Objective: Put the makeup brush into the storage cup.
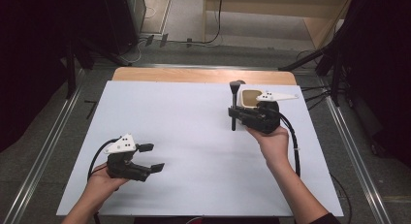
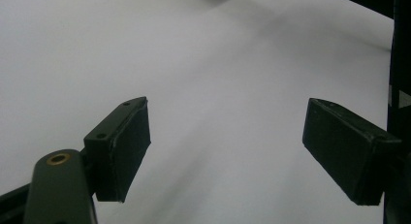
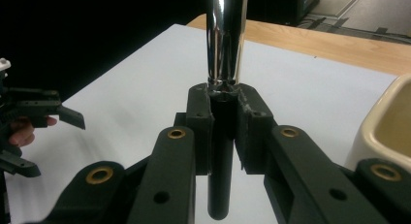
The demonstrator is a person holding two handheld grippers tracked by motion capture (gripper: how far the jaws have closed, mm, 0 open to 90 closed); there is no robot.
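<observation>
Two grippers work over the white table [image 1: 194, 136], and we take them in turn after the largest items. At the far right of the table stands a cream container [image 1: 249, 99], just beside the right gripper [image 1: 233, 112]. That gripper's jaws are clamped together on the black handle of a slim tool [image 3: 224, 88], whose shaft is chrome above the grip. In the high view the tool stands roughly upright, its dark head toward the far edge. The left gripper [image 1: 151, 157] rests at the near left with its jaws apart and nothing between them.

Risk: we judge that the narrow, smooth handle could pivot or slide in the pads, since the grip sits low on the handle and the longer chrome part stands above it. A quick swing toward the container could also knock its rim.

The right gripper view shows the pads' contact on the handle and the chrome finish; the high view gives the tool's full length and its spacing from the container. The left gripper view confirms bare table between its jaws.
</observation>
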